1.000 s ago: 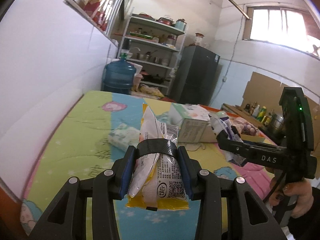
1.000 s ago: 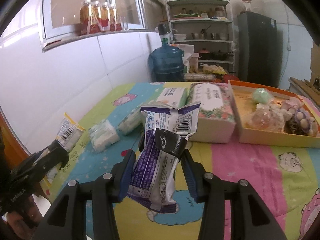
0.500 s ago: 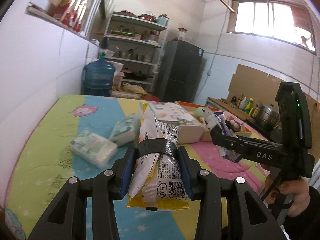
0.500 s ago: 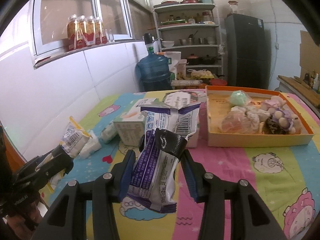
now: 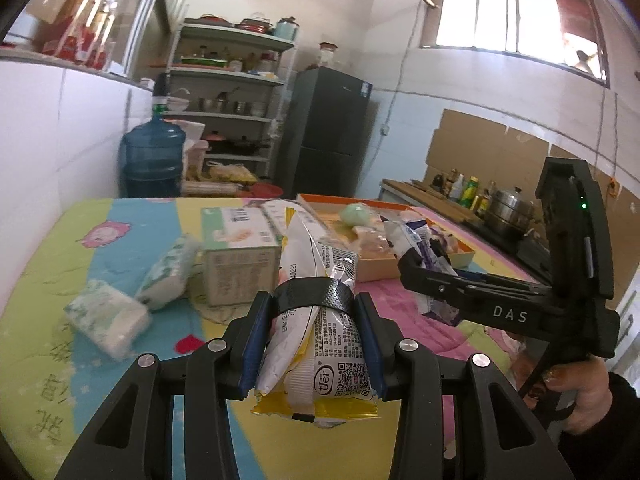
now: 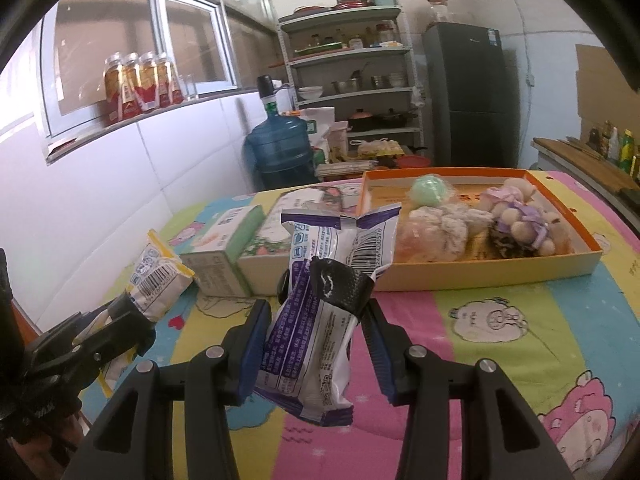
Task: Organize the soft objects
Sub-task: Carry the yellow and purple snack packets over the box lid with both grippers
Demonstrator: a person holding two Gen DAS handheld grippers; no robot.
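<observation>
The left gripper [image 5: 312, 344] squeezes a yellow snack bag [image 5: 316, 340] between its fingers, and the right gripper [image 6: 316, 340] squeezes a purple snack bag [image 6: 320, 312], both held up in the air above the bright blanket [image 6: 520, 332]. This looks like the carrying step, on the way to the orange box [image 6: 480, 272] that already has soft toys [image 6: 516, 220] in it. Next, each bag needs to go over an empty spot in the box before the fingers let go

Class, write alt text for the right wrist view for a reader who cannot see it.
The right tongs grip a purple and white snack packet above a cartoon-print cloth. Behind it sits an orange tray of soft toys.
</observation>
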